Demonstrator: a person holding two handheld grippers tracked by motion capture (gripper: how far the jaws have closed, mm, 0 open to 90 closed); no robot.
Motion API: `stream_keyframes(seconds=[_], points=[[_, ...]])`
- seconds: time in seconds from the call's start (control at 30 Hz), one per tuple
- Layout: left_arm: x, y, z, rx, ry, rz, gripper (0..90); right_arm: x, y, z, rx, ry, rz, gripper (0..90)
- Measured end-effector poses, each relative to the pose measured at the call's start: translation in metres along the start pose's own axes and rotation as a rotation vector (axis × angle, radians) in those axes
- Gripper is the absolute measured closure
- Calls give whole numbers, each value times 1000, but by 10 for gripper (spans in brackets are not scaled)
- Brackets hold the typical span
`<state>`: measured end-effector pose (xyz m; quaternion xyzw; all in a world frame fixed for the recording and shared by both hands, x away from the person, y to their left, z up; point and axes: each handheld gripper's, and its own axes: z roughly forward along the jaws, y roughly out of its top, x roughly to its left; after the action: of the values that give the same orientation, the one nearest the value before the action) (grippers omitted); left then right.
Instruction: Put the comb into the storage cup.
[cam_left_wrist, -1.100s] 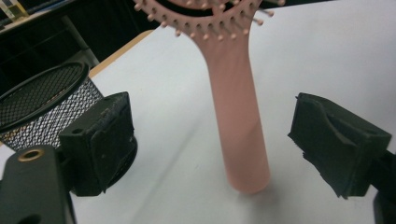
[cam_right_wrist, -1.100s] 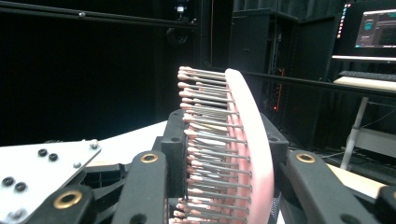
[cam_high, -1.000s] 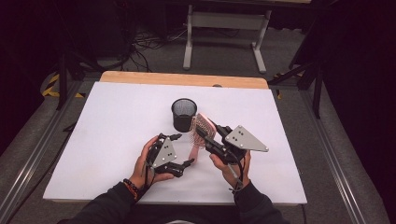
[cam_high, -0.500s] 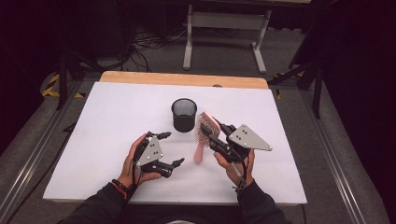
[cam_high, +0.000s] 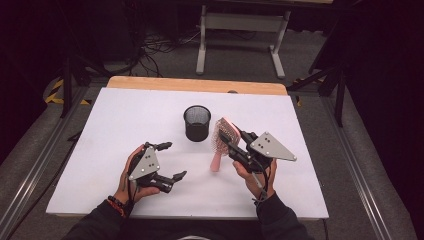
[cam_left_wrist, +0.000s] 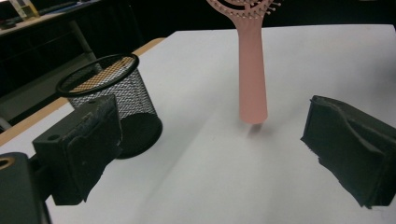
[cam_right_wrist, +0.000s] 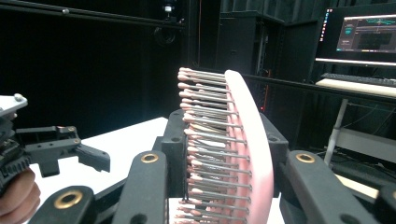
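Brush (cam_high: 223, 141) is standing handle-down above the white table (cam_high: 100, 130), just right of the mesh cup (cam_high: 197, 123), apart from it. Right gripper (cam_high: 235, 141) is clamping its bristled head. Left gripper (cam_high: 169, 161), jaws just widened and holding nothing, is hovering well left of the handle.

Past my grippers I see a grey carpeted floor (cam_high: 165, 62), a white desk frame (cam_high: 240, 22), and a lit monitor (cam_right_wrist: 364, 35).

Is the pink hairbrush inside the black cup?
No, the pink hairbrush is held upright beside the black cup, outside it.
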<state>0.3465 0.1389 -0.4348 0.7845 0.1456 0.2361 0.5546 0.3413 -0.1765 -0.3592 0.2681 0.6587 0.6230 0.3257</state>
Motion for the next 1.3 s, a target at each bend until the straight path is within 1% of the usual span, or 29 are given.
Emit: stream_keyframes(seconds=[0.1,0.17,0.23,0.27,0.3,0.37,0.4,0.43,0.47,0.5,0.57,0.63,0.67,0.73,0.8,0.87,1.13,1.3], points=[[4,-3,-12,-11,13,-22,53,0,1,-1,-2,1,1,640],[9,-9,-26,-13,36,-40,53,-1,3,-3,-8,-4,-4,640],[13,-15,-34,-4,56,-52,53,-1,4,-4,-10,-1,-3,640],[15,-18,-38,3,66,-54,53,-1,5,-5,-13,-1,-9,640],[15,-18,-38,3,66,-54,53,-1,5,-5,-13,-1,-9,640],[19,-26,-46,14,81,-66,53,0,8,-6,-16,0,-19,640],[22,-30,-52,19,87,-78,53,0,8,-7,-17,2,-21,640],[22,-30,-52,19,87,-78,53,0,9,-7,-18,4,-23,640],[24,-35,-59,21,95,-89,53,0,10,-7,-20,7,-25,640],[24,-35,-59,21,95,-89,53,0,10,-7,-20,7,-25,640],[26,-39,-67,19,111,-98,52,-1,12,-9,-22,6,-25,640],[26,-40,-69,17,114,-99,52,-1,13,-9,-25,3,-26,640],[26,-43,-72,17,114,-110,52,-2,14,-10,-26,0,-31,640],[27,-45,-74,27,112,-107,51,-3,15,-11,-30,-6,-35,640],[27,-45,-74,25,112,-109,51,-4,16,-12,-31,-10,-35,640],[28,-45,-76,15,110,-112,50,-7,17,-13,-36,-13,-26,640],[30,-46,-74,18,106,-122,50,-14,17,-15,-40,-27,-7,640],[31,-49,-75,20,104,-138,49,-20,21,-16,-49,-31,-1,640]])
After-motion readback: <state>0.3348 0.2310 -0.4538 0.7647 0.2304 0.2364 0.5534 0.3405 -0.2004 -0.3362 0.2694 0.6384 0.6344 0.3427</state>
